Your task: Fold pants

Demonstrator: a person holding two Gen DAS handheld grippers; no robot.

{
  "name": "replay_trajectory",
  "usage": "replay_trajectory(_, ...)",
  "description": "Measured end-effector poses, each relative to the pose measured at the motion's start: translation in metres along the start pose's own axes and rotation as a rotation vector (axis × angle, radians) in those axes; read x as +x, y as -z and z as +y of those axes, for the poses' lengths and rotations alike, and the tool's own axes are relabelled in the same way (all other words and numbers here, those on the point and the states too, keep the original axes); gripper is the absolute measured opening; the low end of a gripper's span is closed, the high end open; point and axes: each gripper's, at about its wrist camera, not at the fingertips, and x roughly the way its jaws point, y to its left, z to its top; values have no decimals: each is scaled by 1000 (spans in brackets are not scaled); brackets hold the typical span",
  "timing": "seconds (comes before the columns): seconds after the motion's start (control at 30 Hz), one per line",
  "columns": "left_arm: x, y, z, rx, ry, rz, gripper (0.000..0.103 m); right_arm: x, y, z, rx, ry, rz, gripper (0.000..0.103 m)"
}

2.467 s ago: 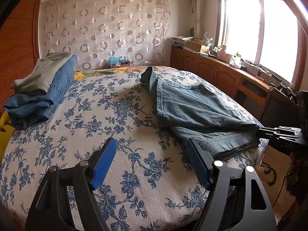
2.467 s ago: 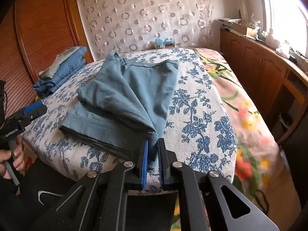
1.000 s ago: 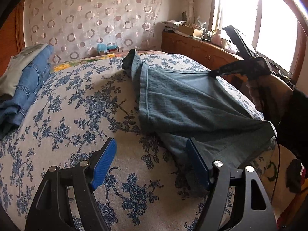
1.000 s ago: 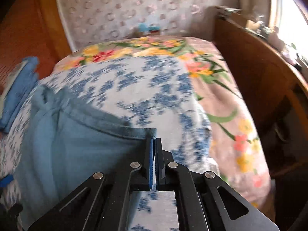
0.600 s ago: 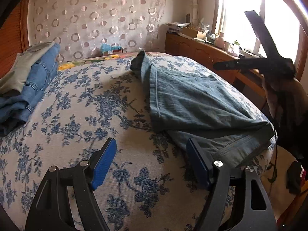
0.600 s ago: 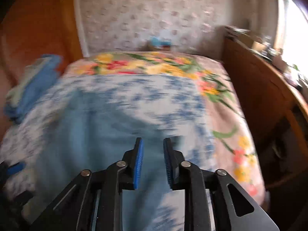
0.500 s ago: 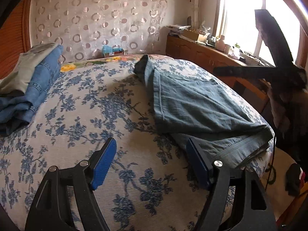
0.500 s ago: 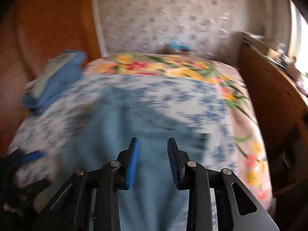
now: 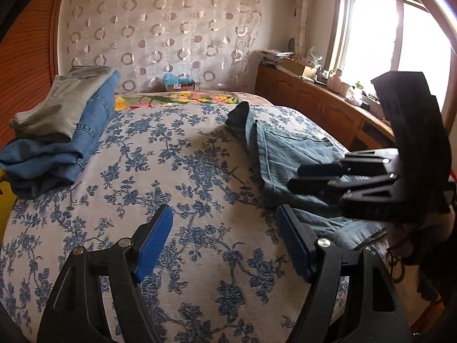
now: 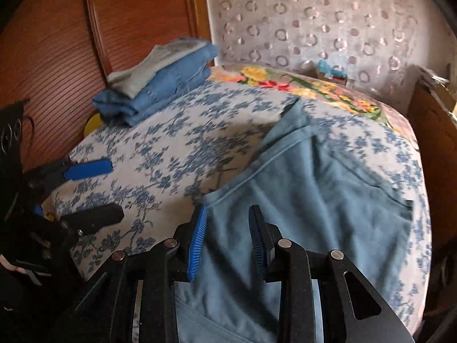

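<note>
- Pants [image 10: 300,200], grey-blue, lie folded over on the bed in the lower right of the right wrist view; in the left wrist view they [image 9: 288,160] sit at centre right, running from mid-frame toward the near right edge of the mattress.
- Right gripper [image 10: 227,237] hangs just above the pants at the bottom centre of its own view; its jaws have just been opening and now stand partly apart, with cloth seen below the gap but nothing pinched. In the left wrist view it [image 9: 297,177] enters from the right edge over the pants.
- Left gripper [image 9: 222,237] fills the bottom of its view, jaws wide apart and holding nothing, over bare bedspread. It [image 10: 88,188] shows at the left edge of the right wrist view.
- Bedspread [image 9: 160,165]: pale cloth printed with blue flowers; a brighter floral quilt [image 9: 177,98] in yellow and red shows beyond it.
- Stack of folded clothes [image 9: 57,131], blue denim under grey-green, rests at the left of the bed.
- Behind: a curtain with ring pattern [image 9: 160,28], a wooden slatted panel [image 10: 57,43] at left, a wooden cabinet [image 9: 314,105] under a bright window [image 9: 385,43].
- No writing can be read.
</note>
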Motion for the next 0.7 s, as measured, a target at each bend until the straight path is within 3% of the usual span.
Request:
replay_trajectory(0.33,4,3,3,-4,0,7,76,29,-11,13,-64,32,77,31)
replay_trajectory(0.4,6,4,1,-1,1,12,76,29,-13,12,-70,30,80,7)
replay_trajectory(0.7,11,10,-9,16,15,28,76,-13,-23,-23,7,95,-21,2)
